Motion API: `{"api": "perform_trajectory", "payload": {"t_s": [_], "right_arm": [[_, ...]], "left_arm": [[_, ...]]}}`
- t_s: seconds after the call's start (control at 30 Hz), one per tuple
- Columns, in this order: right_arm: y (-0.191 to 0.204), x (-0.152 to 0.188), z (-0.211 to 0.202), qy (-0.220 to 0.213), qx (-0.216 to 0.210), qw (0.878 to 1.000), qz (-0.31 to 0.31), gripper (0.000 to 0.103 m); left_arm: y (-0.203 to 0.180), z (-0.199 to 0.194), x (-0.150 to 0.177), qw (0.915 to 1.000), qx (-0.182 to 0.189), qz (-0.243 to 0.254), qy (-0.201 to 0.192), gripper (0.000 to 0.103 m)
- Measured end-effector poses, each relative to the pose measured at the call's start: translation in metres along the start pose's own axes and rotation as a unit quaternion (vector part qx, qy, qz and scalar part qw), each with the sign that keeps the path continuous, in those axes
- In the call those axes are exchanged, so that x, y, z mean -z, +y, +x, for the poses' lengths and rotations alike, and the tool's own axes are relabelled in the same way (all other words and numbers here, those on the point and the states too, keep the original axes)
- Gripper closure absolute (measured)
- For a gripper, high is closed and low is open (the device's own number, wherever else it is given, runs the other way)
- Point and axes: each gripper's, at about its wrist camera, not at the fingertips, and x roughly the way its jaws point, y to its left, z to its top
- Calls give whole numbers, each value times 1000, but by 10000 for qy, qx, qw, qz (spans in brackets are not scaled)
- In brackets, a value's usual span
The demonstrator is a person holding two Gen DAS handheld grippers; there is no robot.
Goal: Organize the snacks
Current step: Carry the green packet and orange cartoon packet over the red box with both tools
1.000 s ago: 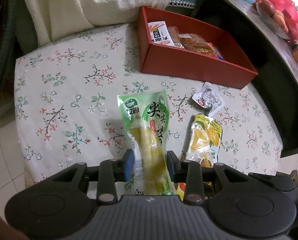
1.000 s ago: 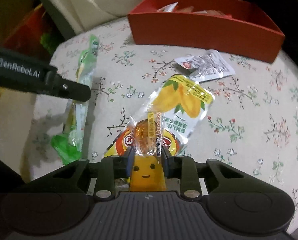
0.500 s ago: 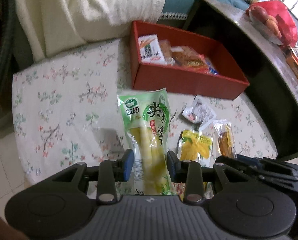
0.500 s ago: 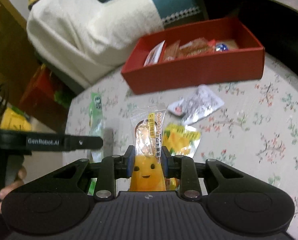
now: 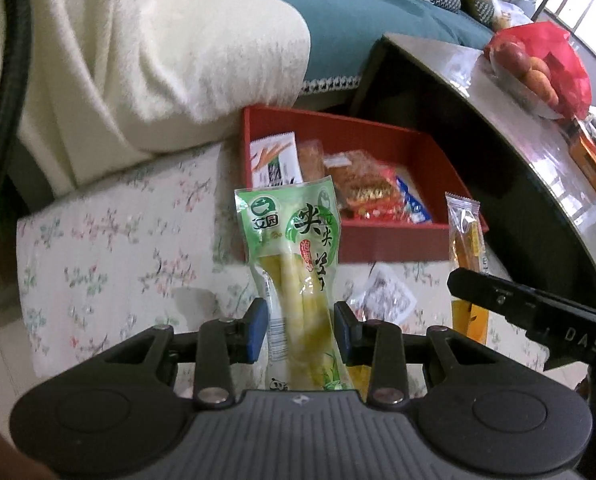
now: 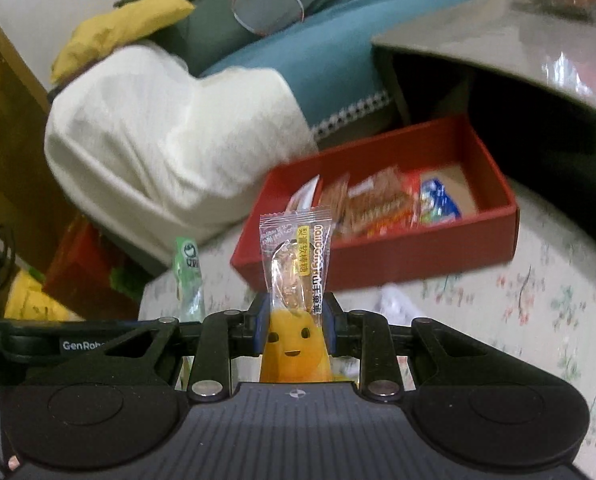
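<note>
My left gripper (image 5: pixel 300 330) is shut on a green bamboo-shoot packet (image 5: pixel 298 264) and holds it upright above the floral tablecloth (image 5: pixel 109 264), in front of the red box (image 5: pixel 394 246). My right gripper (image 6: pixel 293 324) is shut on a clear-and-orange candy packet (image 6: pixel 295 264), also raised, in front of the red box (image 6: pixel 398 256). The box holds several snack packets (image 5: pixel 358 186). The candy packet (image 5: pixel 466 236) and the right gripper's body show at the right of the left wrist view. The green packet (image 6: pixel 189 280) shows edge-on in the right wrist view.
A white-and-clear snack packet (image 5: pixel 382 294) lies on the cloth below the box. A cream blanket (image 5: pixel 137 64) on a teal sofa (image 5: pixel 358 16) lies behind. A dark curved table (image 5: pixel 546 168) with a bowl of fruit (image 5: pixel 534 68) stands at the right.
Both grippers have lifted higher with their packets and moved toward the red box; the box now shows more from above and the sofa fills more of each view.
</note>
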Motion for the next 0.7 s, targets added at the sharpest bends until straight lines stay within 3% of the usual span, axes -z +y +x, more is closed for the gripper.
{"api": "perform_trajectory", "payload": {"t_s": [0.7], "right_arm": [[-16, -74, 29, -455, 105, 9989, 30, 69]], "left_arm": [[-13, 29, -71, 9993, -204, 148, -275, 74]]}}
